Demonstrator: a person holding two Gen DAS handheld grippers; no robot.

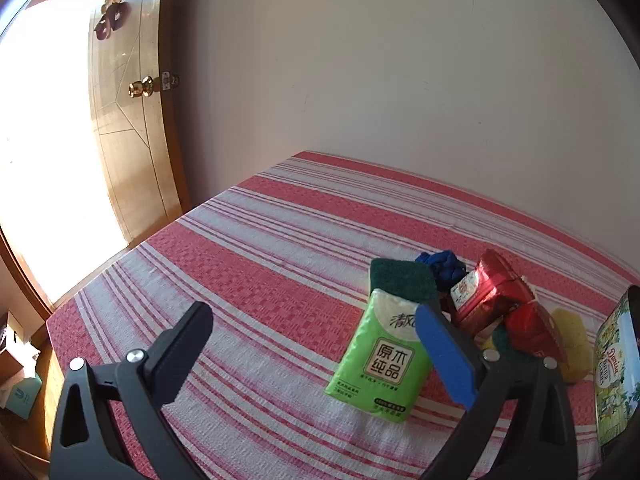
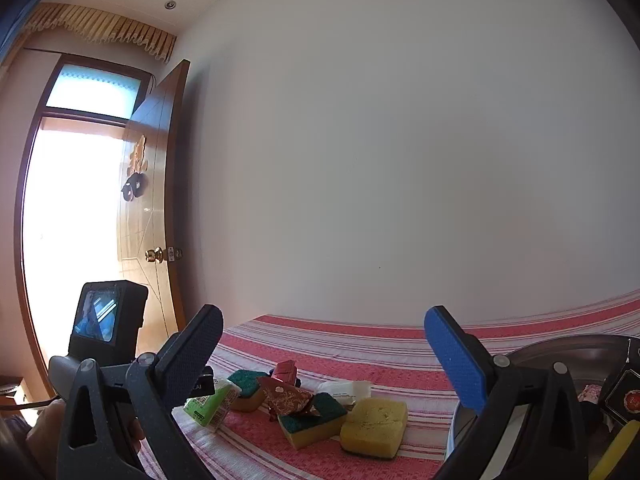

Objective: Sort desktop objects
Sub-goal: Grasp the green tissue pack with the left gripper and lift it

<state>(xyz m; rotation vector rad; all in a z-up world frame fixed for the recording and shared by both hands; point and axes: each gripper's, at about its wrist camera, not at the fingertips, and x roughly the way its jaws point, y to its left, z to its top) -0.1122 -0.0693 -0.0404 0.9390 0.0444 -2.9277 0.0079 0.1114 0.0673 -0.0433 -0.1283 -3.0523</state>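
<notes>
A cluster of clutter sits on the striped red-and-white cloth (image 1: 256, 248). In the left wrist view, a green tissue pack (image 1: 380, 354) lies flat with its long axis running near to far, leaning slightly rightward at its far end. Its far end touches a green-topped sponge (image 1: 402, 280), and a crumpled blue cloth (image 1: 442, 270) lies just beyond that. To the right, a shiny red wrapped packet (image 1: 486, 294) rests tilted against the pile, with a yellow sponge (image 1: 572, 344) further right and a printed tin (image 1: 614, 364) at the right edge.

The left gripper (image 1: 314, 344) hangs spread wide above the cloth, empty; its right finger partly hides the tissue pack's right edge.

In the right wrist view, the right gripper (image 2: 322, 344) is also spread apart and holds nothing. Between its fingers lie the yellow sponge (image 2: 374, 426), a second green-and-yellow sponge (image 2: 314, 420) with a red wrapper (image 2: 288, 398) on it, and the tissue pack (image 2: 212, 402) at left. A metal bowl (image 2: 568, 350) sits at the right, behind the right finger.

A plain pale wall (image 2: 380, 140) stands behind, and an open wooden door (image 1: 128, 128) lets in bright light at left.
</notes>
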